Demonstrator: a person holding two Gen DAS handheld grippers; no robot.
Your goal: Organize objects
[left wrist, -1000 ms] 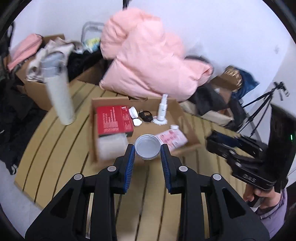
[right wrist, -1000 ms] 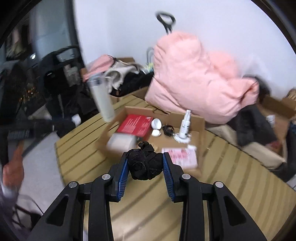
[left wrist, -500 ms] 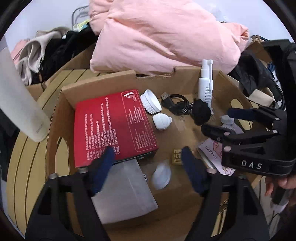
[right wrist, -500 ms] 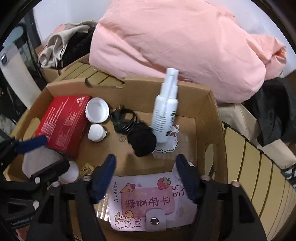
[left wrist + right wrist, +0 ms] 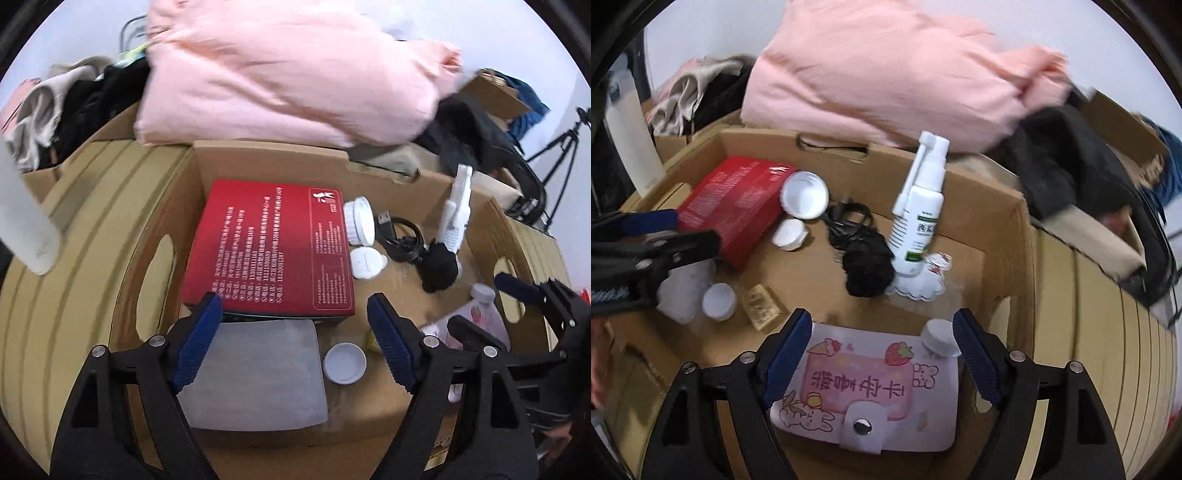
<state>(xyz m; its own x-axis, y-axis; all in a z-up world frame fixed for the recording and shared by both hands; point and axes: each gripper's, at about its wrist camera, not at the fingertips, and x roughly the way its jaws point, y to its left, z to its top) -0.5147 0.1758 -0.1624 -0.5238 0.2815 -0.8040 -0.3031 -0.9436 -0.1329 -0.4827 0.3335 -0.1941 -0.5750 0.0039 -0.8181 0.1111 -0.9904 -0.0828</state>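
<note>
An open cardboard box holds a red box, a grey pack, a small white lid, a black scrunchie, a white spray bottle, a black cable and a pink pouch. My left gripper is open and empty above the grey pack and lid. My right gripper is open and empty above the pink pouch. Each gripper shows at the edge of the other's view.
A pink padded jacket lies behind the box. A tall white bottle stands on the slatted wooden table at the left. Clothes, more cartons and a tripod crowd the back.
A second ago the left gripper held the lid and the right the scrunchie. Both moved over the box and opened; lid and scrunchie now lie in it. Both grippers have since pulled back slightly.
</note>
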